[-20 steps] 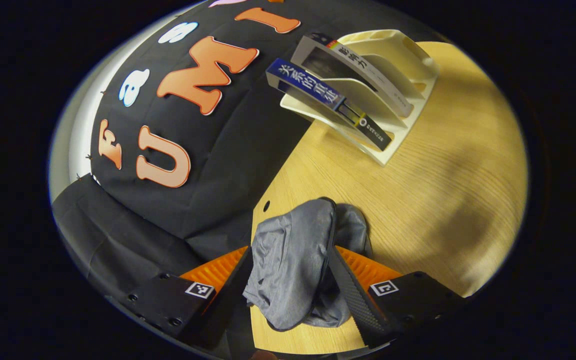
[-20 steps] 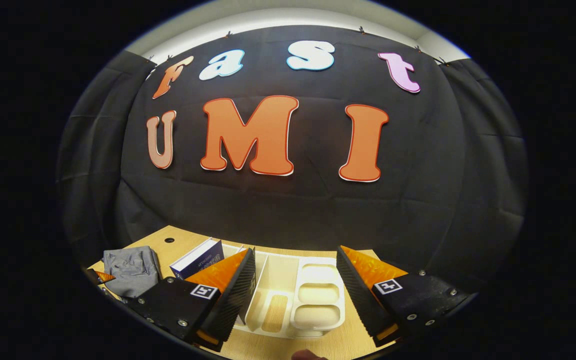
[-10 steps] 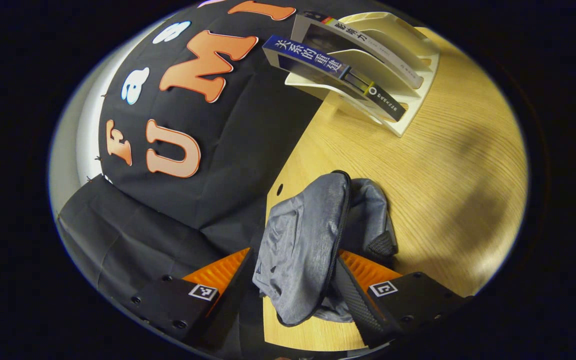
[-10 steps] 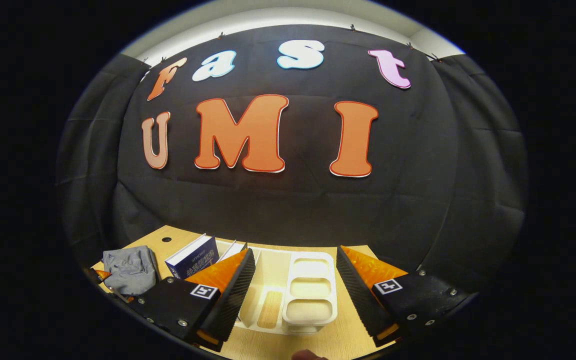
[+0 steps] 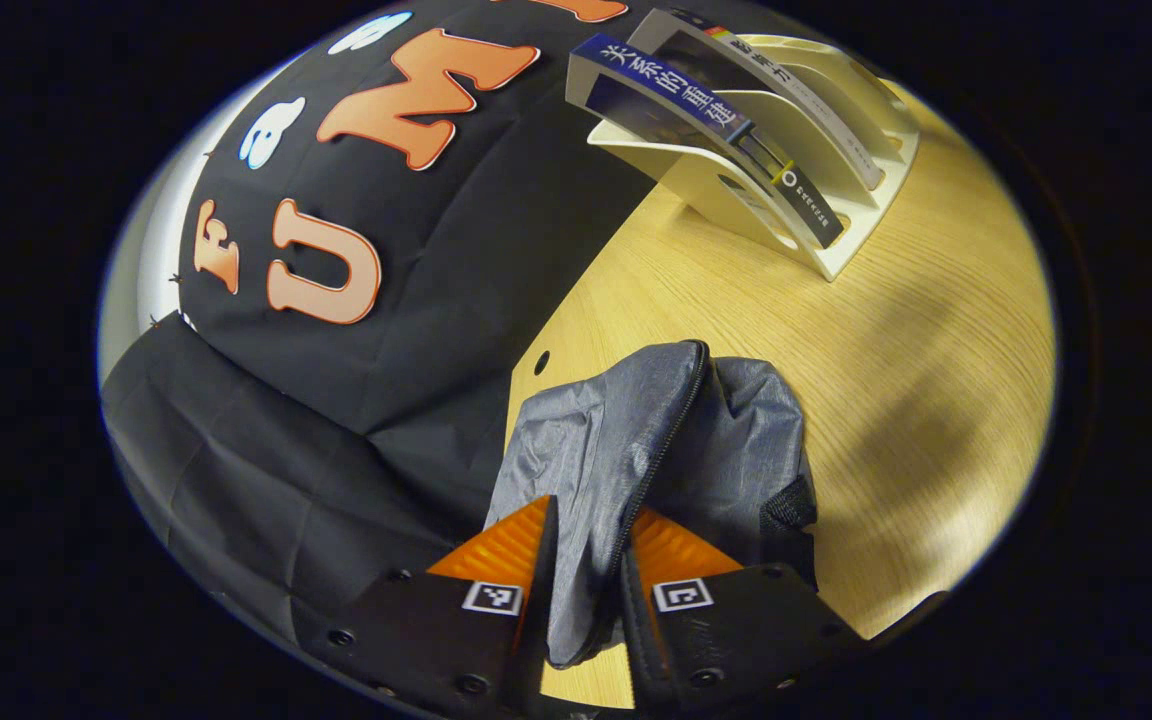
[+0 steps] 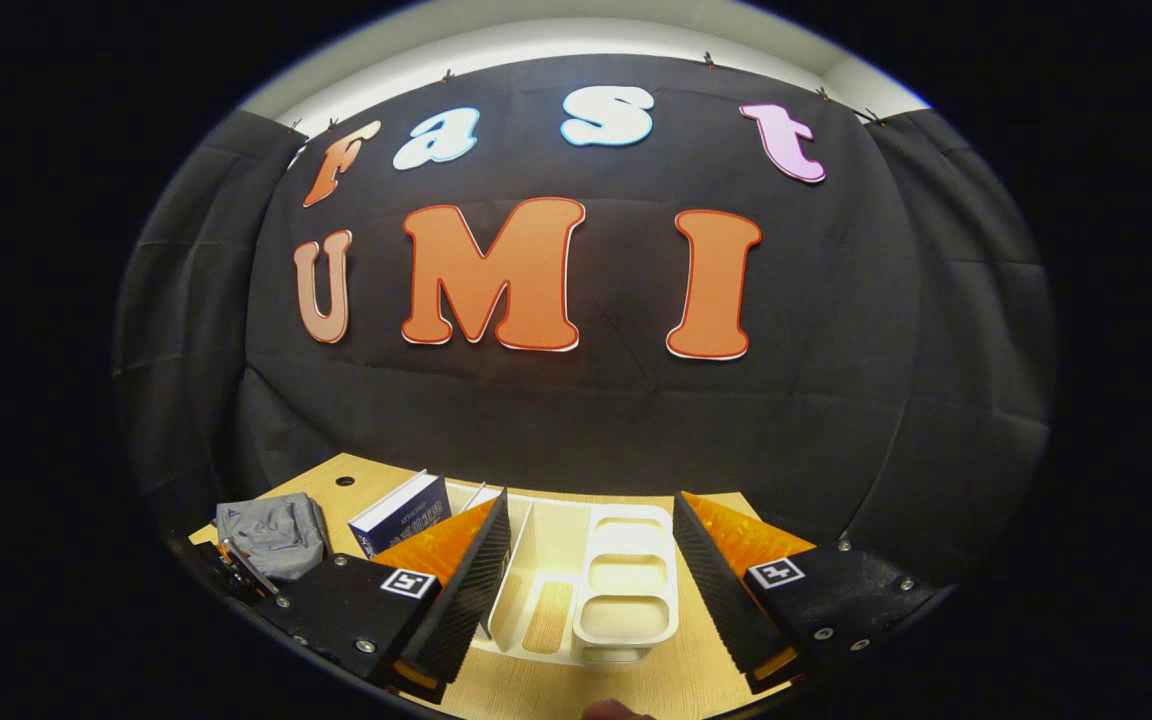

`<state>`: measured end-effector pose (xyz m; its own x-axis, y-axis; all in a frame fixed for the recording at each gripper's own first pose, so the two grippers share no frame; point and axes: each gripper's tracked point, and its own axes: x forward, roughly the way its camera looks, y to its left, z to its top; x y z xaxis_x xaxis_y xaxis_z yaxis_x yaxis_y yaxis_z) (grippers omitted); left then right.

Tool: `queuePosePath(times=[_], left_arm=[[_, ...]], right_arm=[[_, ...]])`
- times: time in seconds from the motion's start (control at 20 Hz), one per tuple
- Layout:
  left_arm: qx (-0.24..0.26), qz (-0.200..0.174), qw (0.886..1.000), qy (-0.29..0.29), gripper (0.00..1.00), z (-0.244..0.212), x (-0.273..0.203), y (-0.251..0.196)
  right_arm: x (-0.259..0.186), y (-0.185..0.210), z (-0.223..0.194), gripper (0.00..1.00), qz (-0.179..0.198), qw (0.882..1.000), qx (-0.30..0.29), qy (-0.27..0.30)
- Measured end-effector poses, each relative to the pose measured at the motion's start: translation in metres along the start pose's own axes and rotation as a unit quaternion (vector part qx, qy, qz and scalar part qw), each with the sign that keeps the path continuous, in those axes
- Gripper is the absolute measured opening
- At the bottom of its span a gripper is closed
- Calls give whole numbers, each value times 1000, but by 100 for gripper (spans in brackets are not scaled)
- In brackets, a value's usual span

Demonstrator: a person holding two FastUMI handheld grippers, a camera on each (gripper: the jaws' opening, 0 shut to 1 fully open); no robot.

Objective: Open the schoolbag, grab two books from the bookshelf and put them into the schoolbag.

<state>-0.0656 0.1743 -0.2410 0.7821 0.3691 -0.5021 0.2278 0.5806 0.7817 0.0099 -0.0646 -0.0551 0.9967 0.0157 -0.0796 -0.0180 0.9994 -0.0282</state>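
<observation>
Grey schoolbag [image 5: 636,440], dark zip; blue-spined book [image 5: 706,110] in cream bookshelf [image 5: 836,180]; light wood-grain table [image 5: 896,340]

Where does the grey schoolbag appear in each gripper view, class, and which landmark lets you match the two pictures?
Left gripper view: the grey schoolbag lies bottom centre, its flap pinched by the left gripper.
Right gripper view: it sits small at the lower left on the table.
Shared landmark: the white bookshelf holding the blue book.

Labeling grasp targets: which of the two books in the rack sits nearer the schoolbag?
The blue-spined book, in the rack's outermost slot facing the schoolbag; the grey-spined book stands one slot behind it.
</observation>
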Motion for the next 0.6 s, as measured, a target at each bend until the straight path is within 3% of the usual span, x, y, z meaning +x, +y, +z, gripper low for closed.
queuePosePath(times=[0.1,0.2,0.4,0.6], left_arm=[[-13,-18,1000,-2,18,3,-1,4],[-33,-43,999,1,10,2,0,7],[-79,-99,992,4,6,4,3,14],[-136,-169,976,4,4,3,1,29]], right_arm=[[-1,3,2,97,3,1000,-4,-5],[2,6,-2,98,2,1000,-11,3],[2,21,-2,97,-3,1000,-19,13],[4,42,-3,97,-23,999,-18,26]])
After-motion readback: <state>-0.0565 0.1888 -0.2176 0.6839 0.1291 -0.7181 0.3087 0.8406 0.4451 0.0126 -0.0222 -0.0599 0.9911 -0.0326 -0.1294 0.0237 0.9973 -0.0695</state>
